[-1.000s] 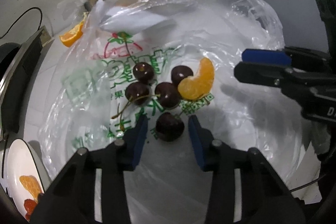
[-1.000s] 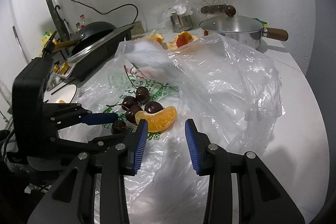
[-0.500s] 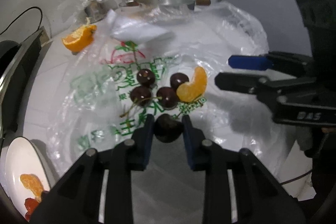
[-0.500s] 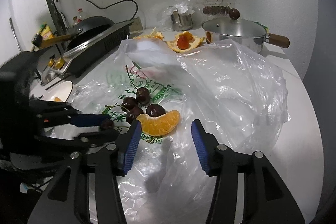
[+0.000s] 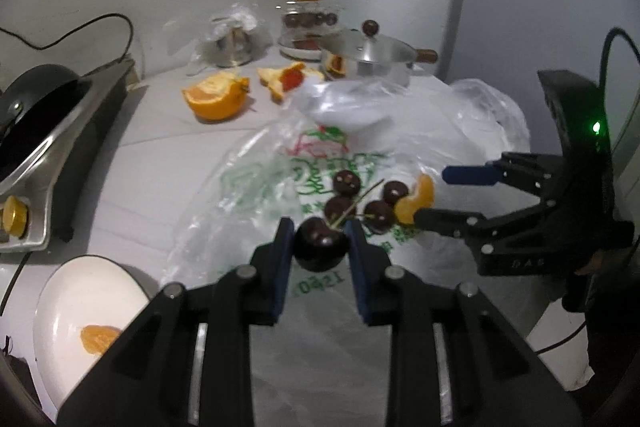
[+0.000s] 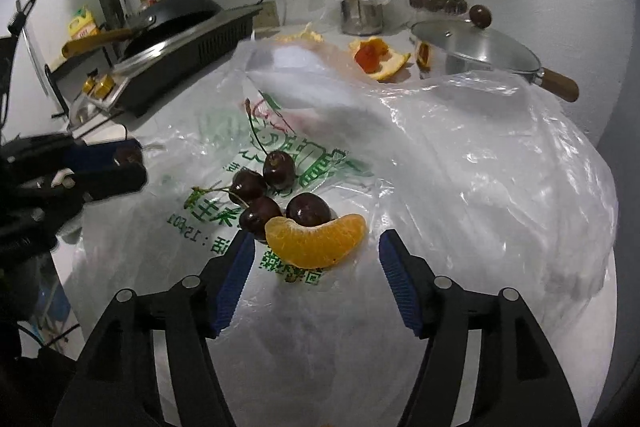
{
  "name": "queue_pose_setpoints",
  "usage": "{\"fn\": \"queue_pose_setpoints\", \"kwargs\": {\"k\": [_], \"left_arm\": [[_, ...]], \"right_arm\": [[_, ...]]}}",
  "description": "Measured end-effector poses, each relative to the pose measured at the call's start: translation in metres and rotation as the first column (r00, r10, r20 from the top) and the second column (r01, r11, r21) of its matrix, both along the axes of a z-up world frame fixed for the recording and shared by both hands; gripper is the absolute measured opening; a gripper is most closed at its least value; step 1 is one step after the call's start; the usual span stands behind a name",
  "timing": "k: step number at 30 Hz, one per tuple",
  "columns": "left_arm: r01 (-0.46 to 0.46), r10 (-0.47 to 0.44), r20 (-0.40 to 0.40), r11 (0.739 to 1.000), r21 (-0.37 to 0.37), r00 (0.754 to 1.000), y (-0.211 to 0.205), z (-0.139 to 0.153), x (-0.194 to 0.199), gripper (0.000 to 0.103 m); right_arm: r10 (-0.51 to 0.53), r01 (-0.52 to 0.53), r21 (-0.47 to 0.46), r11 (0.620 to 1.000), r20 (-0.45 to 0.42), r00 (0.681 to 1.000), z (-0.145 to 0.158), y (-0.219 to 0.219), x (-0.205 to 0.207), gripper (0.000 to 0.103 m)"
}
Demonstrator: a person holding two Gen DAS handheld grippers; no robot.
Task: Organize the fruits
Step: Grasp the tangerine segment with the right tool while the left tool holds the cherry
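Left wrist view: the left gripper (image 5: 318,247) was clamped on a dark cherry (image 5: 320,245), with one blue pad pressed on each side. A second before, the jaws had stood apart around that cherry while it lay on the plastic bag (image 5: 248,187). Now the cherry was lifted off the bag and held in the air. Four more cherries (image 5: 348,195) were left in a bunch on the bag, and an orange slice (image 5: 418,203) was leaning on them. A white plate (image 5: 80,303) was seen low on the left, with one orange piece (image 5: 98,339) already on it. It can be guessed that the cherry was meant for that plate.

From the right wrist view, the right gripper (image 6: 316,263) was being opened, wider than a second before. Its blue pads (image 6: 236,279) were set on both sides of the orange slice but were not touching it. It looked like the slice would be picked up next.
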State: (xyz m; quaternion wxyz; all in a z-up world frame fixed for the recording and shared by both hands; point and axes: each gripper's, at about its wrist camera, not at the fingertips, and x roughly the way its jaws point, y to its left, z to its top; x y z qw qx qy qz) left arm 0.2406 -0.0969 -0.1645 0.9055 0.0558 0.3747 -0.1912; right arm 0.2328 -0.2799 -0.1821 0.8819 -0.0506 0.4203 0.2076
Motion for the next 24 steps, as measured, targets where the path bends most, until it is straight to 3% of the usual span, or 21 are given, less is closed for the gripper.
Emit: {"fn": "queue_pose_setpoints", "kwargs": {"k": [20,24], "left_arm": [[-0.038,0.038,-0.003,0.999,-0.016,0.999,0.012,-0.001,0.003,0.027],[-0.04,0.04,0.002,0.999,-0.012,0.999,0.012,0.001,0.0,0.027]], "right_arm": [[0.096,-0.097,-0.1,0.99,-0.011,0.995,-0.013,0.018,0.008,0.068],[0.084,-0.083,-0.097,0.992,0.007,0.996,-0.013,0.015,0.006,0.059]]}}
